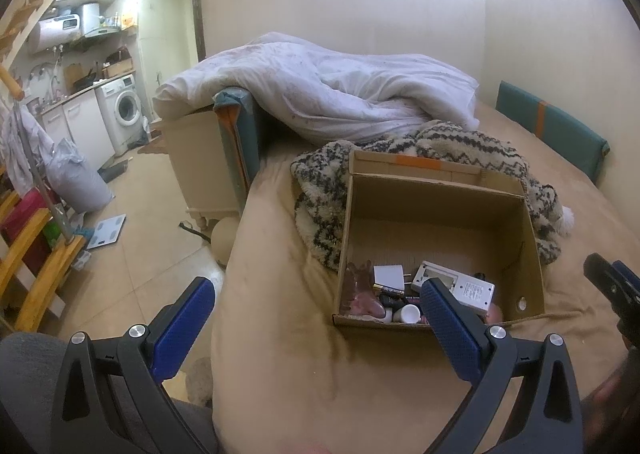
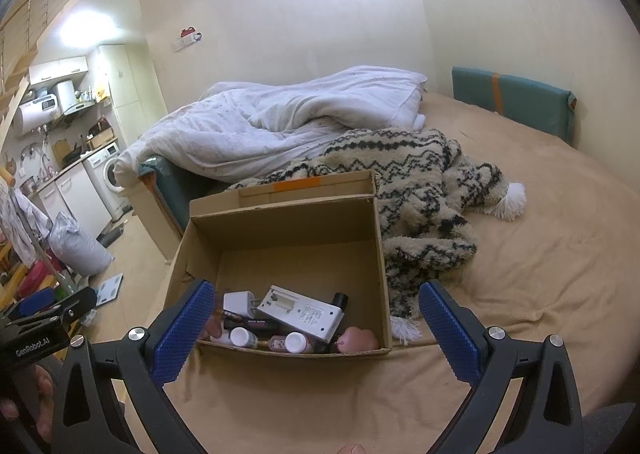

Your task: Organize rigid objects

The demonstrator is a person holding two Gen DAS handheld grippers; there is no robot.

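Note:
An open cardboard box point(image 1: 440, 198) point(image 2: 280, 222) sits on the tan bed sheet point(image 1: 300, 374) point(image 2: 540, 274). Heaped at its near end are a white charger device point(image 1: 460, 286) point(image 2: 304, 312), a white plug adapter point(image 1: 389, 276) point(image 2: 238, 303), white-capped bottles point(image 2: 296, 342), a black tube point(image 2: 250, 323) and a pink object point(image 1: 360, 300) point(image 2: 358, 339). My left gripper point(image 1: 316, 294) hangs open just short of the box's near left corner, holding nothing. My right gripper point(image 2: 316, 300) is open too, its fingers straddling the box's near wall. The right gripper shows at the left view's right edge.
A patterned fuzzy blanket point(image 1: 480, 150) point(image 2: 408, 182) lies behind and right of the box, a white duvet point(image 1: 320, 90) point(image 2: 272, 122) beyond it. A teal cushion point(image 2: 512, 102) leans on the far wall. The bed edge drops to a tiled floor point(image 1: 140, 254) at left, with a scale point(image 1: 107, 231).

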